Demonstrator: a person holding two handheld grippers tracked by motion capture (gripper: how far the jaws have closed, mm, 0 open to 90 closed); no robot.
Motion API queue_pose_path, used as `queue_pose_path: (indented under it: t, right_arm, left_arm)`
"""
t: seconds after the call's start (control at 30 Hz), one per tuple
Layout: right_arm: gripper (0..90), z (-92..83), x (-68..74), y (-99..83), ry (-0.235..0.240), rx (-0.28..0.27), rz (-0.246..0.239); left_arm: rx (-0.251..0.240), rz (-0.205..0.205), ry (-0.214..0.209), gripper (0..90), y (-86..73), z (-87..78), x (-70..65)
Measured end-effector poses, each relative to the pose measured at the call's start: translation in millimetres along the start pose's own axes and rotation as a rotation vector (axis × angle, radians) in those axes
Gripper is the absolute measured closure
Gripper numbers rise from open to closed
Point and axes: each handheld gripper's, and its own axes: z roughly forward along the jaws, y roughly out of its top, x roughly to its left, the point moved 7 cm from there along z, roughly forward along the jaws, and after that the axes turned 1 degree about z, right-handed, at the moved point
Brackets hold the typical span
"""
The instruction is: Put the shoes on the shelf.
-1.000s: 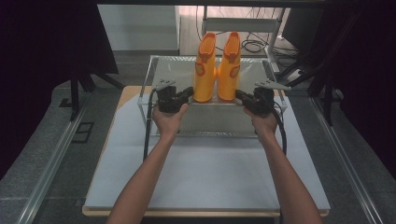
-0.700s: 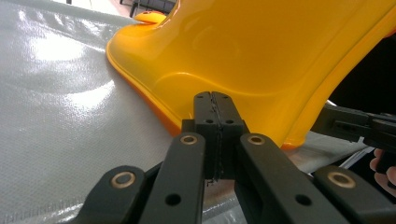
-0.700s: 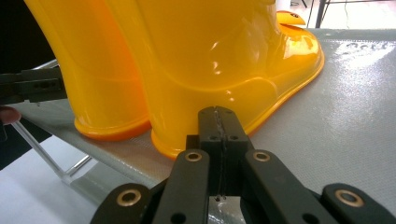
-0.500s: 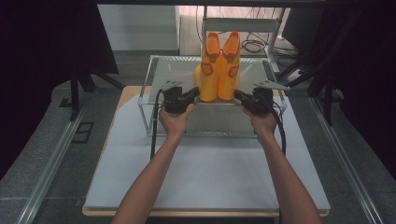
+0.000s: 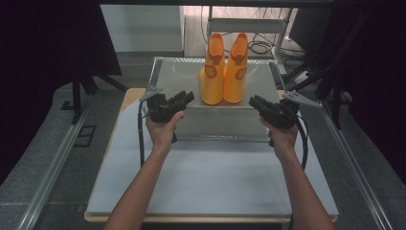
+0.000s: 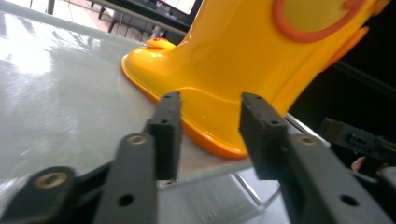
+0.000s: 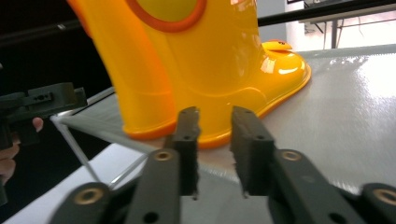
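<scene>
Both my tools have just been opening, nothing between their jaws. The left tool and right tool hover apart, just near of the boots, which stand upright together on the grey tray at the bench's far side. I judge this the release step; next, backing away cleanly.

We've let go: both black grippers, left and right, just opened and pulled back from the glossy orange-yellow rubber boots.
</scene>
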Motion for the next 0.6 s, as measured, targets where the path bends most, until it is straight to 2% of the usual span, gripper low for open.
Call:
queue_pose_path:
  t: [0.1, 0.23, 0.4, 0.6]
  right_arm:
    - [62.5, -15.5, 2.0, -3.6, 0.023, -0.023, 0.007]
    - [55.8, -36.0, 2.8, -12.8, 0.028, -0.029, -0.019]
    - [51.7, -57.9, 0.5, -32.8, 0.014, -0.019, -0.052]
    - [48.6, -81.3, -5.1, -69.6, -0.009, 0.01, -0.084]
  left_arm:
    - [0.004, 0.011, -0.034, 51.4, -4.0, -15.4, -1.5]
    - [0.004, 0.024, -0.064, 46.5, -11.3, -35.8, -1.9]
    - [0.023, 0.042, -0.067, 43.6, -28.7, -56.1, 1.3]
    - [0.051, 0.044, -0.062, 42.2, -56.2, -78.5, 10.9]
